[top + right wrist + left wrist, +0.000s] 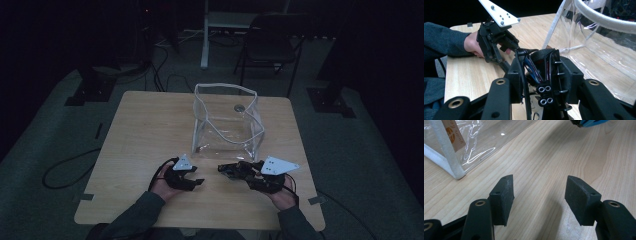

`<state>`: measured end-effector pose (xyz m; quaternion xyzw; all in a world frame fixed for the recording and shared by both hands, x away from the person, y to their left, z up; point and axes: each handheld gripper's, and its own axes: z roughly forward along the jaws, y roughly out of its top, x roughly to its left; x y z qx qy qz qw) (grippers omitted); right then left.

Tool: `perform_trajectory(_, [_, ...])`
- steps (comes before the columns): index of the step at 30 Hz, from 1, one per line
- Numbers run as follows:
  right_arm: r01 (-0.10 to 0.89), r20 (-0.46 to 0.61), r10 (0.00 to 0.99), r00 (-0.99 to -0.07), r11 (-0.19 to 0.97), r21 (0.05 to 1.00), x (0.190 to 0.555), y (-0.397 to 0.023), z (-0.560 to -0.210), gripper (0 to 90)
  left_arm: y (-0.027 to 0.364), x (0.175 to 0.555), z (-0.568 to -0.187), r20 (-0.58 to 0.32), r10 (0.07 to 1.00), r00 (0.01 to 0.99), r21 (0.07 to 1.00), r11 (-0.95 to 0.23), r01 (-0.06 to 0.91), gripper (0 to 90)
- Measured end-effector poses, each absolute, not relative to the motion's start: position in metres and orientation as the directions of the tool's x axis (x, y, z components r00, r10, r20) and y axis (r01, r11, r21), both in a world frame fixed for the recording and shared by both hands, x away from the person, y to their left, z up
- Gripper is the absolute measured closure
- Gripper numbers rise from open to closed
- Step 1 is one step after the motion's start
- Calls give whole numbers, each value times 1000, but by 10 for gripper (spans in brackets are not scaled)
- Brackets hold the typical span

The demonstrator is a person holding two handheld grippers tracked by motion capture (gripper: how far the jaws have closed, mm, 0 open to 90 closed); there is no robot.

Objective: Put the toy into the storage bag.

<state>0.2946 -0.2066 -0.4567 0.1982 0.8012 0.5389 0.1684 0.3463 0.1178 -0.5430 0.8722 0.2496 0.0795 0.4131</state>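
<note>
The right gripper (541, 75) has its two black jaws closed on a small black toy car with dark wheels and paired chrome exhaust tips (542, 80), the pads pressing its flanks. The right gripper view shows this plainly: the car sits on edge between the jaws, exhaust tips toward the camera, with a blue and red trace along its body. From the high view the same car (235, 169) is a dark shape jutting left from the right gripper (240, 170), held just above the light wooden table (145, 130) near its front edge; no detail of it can be made out there.

The left gripper (539, 192) stands with its jaws moderately apart and nothing between them, only bare wood grain under the pads. In the high view it (196, 176) rests low at the table, just left of the car and apart from it. The left gripper view catches a blue and black edge at its top border, too cropped to tell what it is.

Beyond both grippers stands a clear plastic box-shaped bag with white piping (227, 122), open at the top, at the middle of the table. The left gripper view shows its lower corner and a tan printed label (455, 133); the right gripper view shows its white rim (604, 21) close beside the car. A dark folding chair (272, 42) stands behind the table.
</note>
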Motion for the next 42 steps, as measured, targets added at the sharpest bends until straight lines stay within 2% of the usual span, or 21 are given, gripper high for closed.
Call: perform_trajectory(42, [64, -118, 496, -860, 335, 940, 291, -213, -419, 596, 118, 349, -544, -90, 510, 855, 754, -526, 393, 408])
